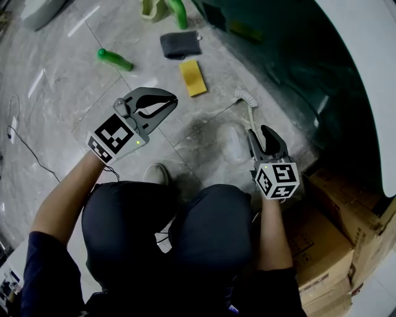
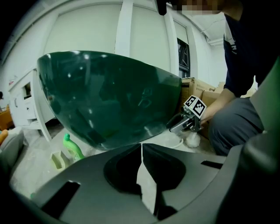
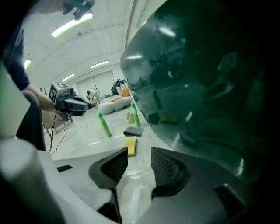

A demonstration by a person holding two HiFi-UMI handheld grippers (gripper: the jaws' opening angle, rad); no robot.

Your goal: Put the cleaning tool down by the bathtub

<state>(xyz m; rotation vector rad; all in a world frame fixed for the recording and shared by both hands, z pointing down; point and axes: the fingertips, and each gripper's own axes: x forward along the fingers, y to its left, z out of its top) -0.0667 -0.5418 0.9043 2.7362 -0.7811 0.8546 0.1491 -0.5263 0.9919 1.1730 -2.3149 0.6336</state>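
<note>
The cleaning tool (image 1: 235,142), a white brush with a thin handle that ends in a coil, lies on the marble floor beside the dark green bathtub (image 1: 297,68). My right gripper (image 1: 258,131) stands just behind it, close to the floor, open; no pad presses on the tool. In the right gripper view the jaws (image 3: 139,159) stand apart, with floor showing through the gap. From the left gripper view the tool's white fluffy head (image 2: 191,140) sits under the right gripper (image 2: 179,126). My left gripper (image 1: 172,99) hangs higher at the left, shut and empty.
On the floor ahead lie a yellow sponge (image 1: 193,77), a grey cloth (image 1: 180,44), a green bottle (image 1: 114,59), and a second green bottle (image 1: 179,12). Cardboard boxes (image 1: 334,235) stand at the right. A thin cable (image 1: 25,145) runs along the left. The person's knees fill the foreground.
</note>
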